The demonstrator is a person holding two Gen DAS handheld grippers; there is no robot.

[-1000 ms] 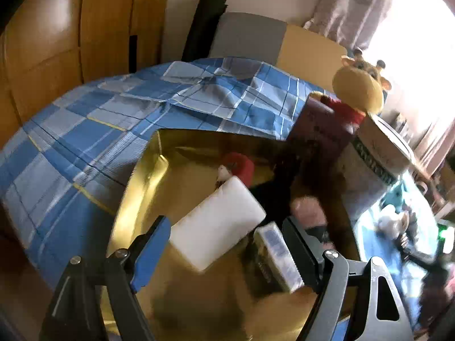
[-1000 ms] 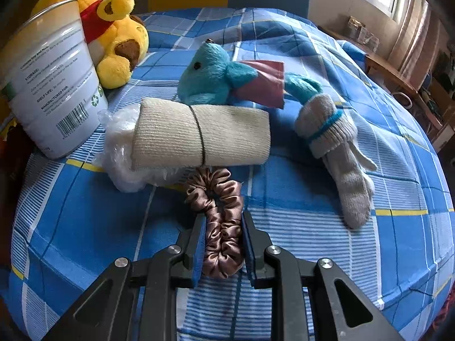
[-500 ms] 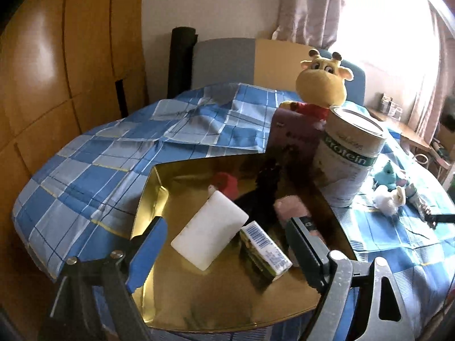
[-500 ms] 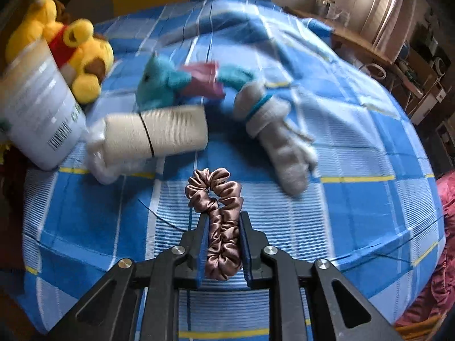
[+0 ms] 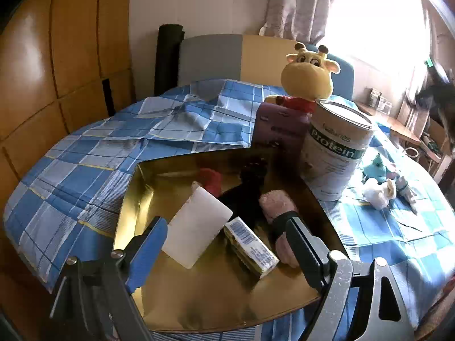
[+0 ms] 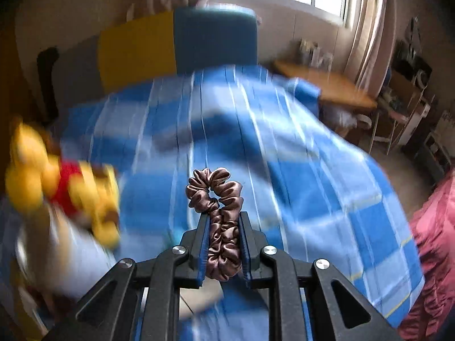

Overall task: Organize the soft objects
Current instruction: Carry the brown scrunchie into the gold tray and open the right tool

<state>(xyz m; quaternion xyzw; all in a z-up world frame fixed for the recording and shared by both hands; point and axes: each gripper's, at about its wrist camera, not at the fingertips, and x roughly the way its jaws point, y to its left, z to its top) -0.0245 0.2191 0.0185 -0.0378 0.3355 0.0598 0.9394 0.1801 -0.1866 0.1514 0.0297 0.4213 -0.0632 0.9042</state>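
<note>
The right gripper [image 6: 222, 244] is clenched on a brown satin scrunchie [image 6: 220, 216], whose loop sticks out past the fingertips, clear of the blue checked bedspread [image 6: 327, 187]. The left gripper [image 5: 227, 244] is released and holds nothing; its jaws stand wide over the near edge of the gold tray [image 5: 216, 292].

Several items already lie in the tray: a white foam block [image 5: 196, 230], a small wrapped packet [image 5: 251, 244], a pink rolled cloth [image 5: 277, 207], a red soft item [image 5: 210, 180] and something dark that cannot be identified.

Work remains. On the bedspread to the right of the protein tin [image 5: 335, 150] lie a teal plush [image 5: 376, 169], a white fluffy piece [image 5: 376, 193] and a grey sock [image 5: 406, 190]. The yellow giraffe toy [image 5: 308, 76] sits behind a purple box [image 5: 280, 126] at the far side. Judging by this, the task is roughly half done, with the scrunchie likely next into the tray.
</note>
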